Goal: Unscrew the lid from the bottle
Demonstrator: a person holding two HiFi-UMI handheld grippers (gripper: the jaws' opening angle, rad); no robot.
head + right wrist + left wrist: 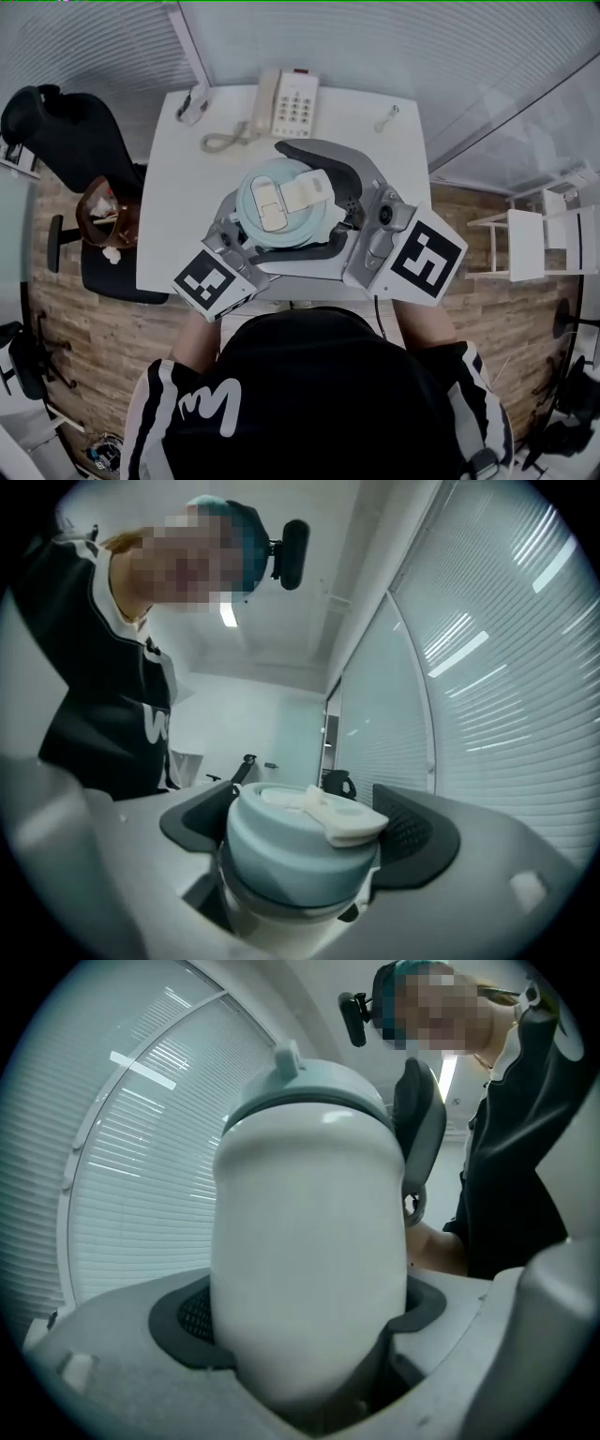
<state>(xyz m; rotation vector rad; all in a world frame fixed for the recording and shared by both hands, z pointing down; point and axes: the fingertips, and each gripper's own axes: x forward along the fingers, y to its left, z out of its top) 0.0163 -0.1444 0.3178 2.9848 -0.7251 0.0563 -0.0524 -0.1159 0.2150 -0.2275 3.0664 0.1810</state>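
Tip for the twist, imo: keep the left gripper [302, 1335] dead still on the bottle [305, 1241] body and turn only the right gripper [305, 832], squeezing just enough that the pads don't skid on the lid [281, 200]. Both sets of jaws are closed partway, pads pressed onto those parts. The bottle's held upright over the tabletop's [178, 234] near edge, with a phone [286, 103] at the far edge.

Upright white bottle [309, 1269], pale blue lid [295, 855] with white flip tab on top.
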